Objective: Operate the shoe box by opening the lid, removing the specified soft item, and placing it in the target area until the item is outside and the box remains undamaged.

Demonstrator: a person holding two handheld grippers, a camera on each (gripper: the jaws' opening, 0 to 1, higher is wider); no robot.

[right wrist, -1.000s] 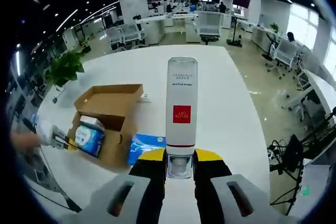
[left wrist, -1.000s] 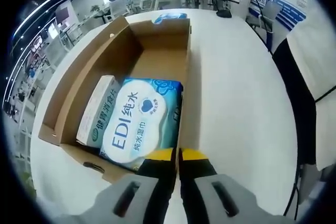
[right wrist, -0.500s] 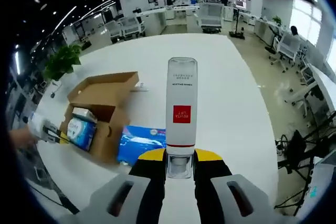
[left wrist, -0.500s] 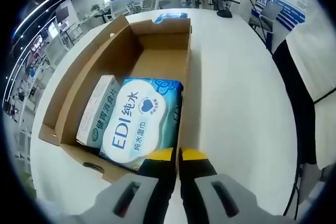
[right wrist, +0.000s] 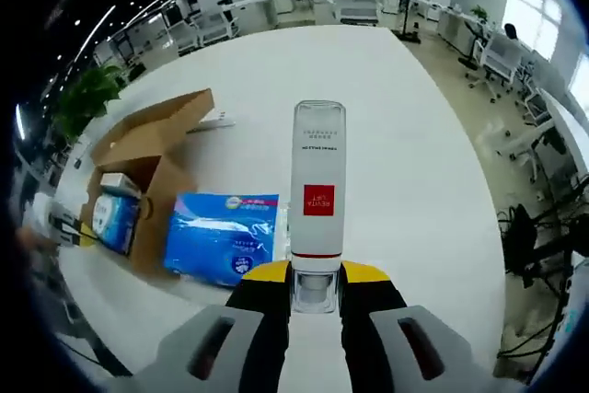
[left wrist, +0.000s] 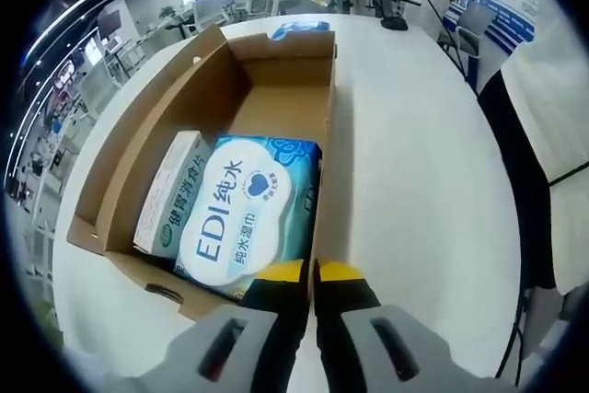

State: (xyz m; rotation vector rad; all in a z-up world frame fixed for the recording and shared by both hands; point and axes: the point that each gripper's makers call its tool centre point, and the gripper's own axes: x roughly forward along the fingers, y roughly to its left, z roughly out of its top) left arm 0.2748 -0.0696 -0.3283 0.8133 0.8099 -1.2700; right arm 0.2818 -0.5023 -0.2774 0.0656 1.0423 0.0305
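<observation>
- Where the left gripper view begins, the left gripper [left wrist: 310, 273] has its yellow-tipped jaws pressed together with nothing between them, at the near right corner of the open cardboard shoe box [left wrist: 120, 181].
- Just past those tips, a pack of wet wipes [left wrist: 244, 213] with a white oval label lies flat in the near end of the box, its right edge against the box's right wall.
- Beside it on the left, a slim white-and-green carton [left wrist: 170, 192] stands on edge against the left wall, touching the wipes.
- Beyond both, the far half of the box floor is bare brown card, and a blue packet [left wrist: 296, 30] shows past the far wall.
- All of this rests on a round white table [left wrist: 414, 181].
- In the right gripper view, the right gripper [right wrist: 316, 284] is clamped on the capped end of a white tube [right wrist: 317, 186] with a red square label, which points away from the camera.
- Farther off on the table [right wrist: 405, 135], to the left of the tube, the blue packet [right wrist: 221, 236] lies flat just beside the shoe box [right wrist: 152, 140].
- Inside the box the wet wipes [right wrist: 115, 218] and the carton [right wrist: 120, 183] are visible, and the lid flap stands up at the far end.
</observation>
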